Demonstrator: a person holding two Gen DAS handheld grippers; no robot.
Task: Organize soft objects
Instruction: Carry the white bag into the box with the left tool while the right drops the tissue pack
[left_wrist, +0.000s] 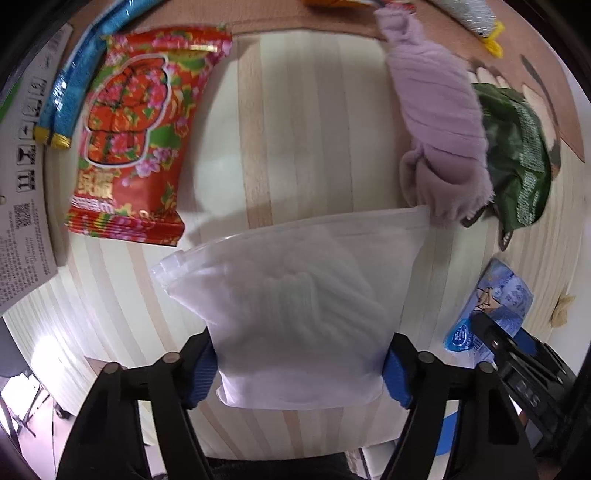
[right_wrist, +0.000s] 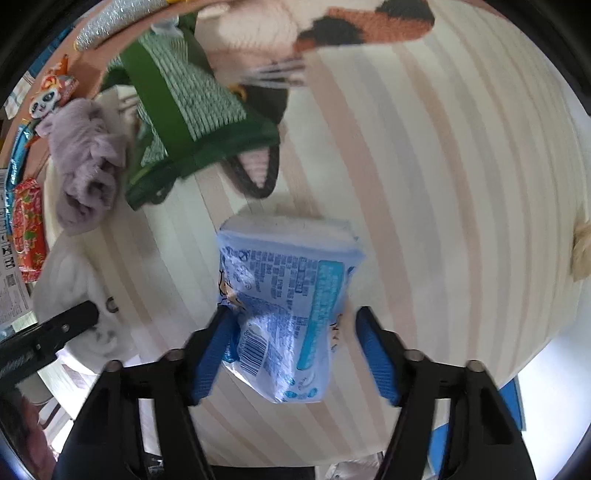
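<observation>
My left gripper (left_wrist: 299, 365) has its blue pads against both sides of a frosted white zip bag (left_wrist: 295, 302) with folded white cloth inside, held over the striped table (left_wrist: 295, 122). My right gripper (right_wrist: 293, 354) stands open around a blue tissue pack (right_wrist: 284, 306); the left pad touches it and the right pad stands apart. The pack also shows in the left wrist view (left_wrist: 491, 306). A lilac fleece cloth (left_wrist: 439, 125) lies at the bag's far right corner, and shows in the right wrist view (right_wrist: 86, 166).
A red floral snack pack (left_wrist: 136, 136) and a blue foil tube (left_wrist: 70, 92) lie far left. A green foil bag (left_wrist: 521, 155) lies by the lilac cloth. A knitted cat mat (right_wrist: 295, 33) and a silver pouch (right_wrist: 110, 22) lie at the far edge.
</observation>
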